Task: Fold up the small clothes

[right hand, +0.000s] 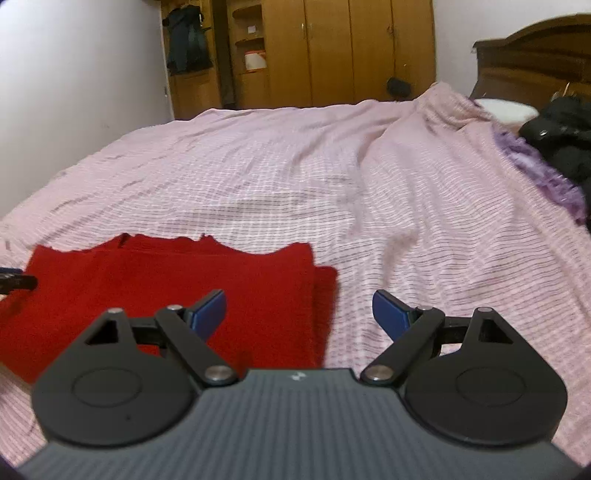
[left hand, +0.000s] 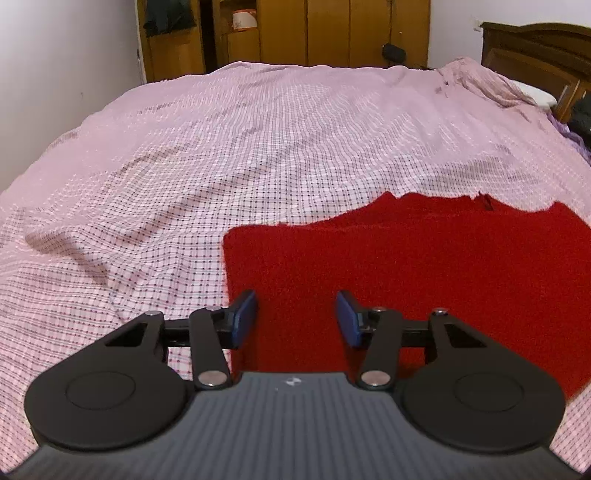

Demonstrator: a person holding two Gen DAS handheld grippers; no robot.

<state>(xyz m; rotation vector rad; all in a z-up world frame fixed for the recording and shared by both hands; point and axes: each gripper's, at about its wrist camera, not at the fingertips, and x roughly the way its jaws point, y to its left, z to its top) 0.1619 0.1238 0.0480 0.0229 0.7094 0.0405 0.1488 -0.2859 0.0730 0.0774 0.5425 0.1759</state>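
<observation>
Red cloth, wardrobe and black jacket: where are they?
Red cloth (left hand: 424,266): left wrist view, its flat middle.
Wardrobe (right hand: 347,51): right wrist view, a door panel.
Black jacket (right hand: 565,129): right wrist view, its bunched middle.

Left gripper (left hand: 296,317) and right gripper (right hand: 299,314): ribbed grey bodies, black linkage arms, silver pivot screws, blue-padded fingers (left hand: 244,314).

Your left gripper (left hand: 296,317) at 6 o'clock, blue pads (left hand: 244,314) apart, nothing pinched. Red garment (left hand: 406,266) lies flat beneath, spreading toward 3 o'clock on pink checked bedsheet (left hand: 184,166). Wooden wardrobe (left hand: 332,33) at 12 o'clock, dark headboard (left hand: 535,48) at 2.
</observation>
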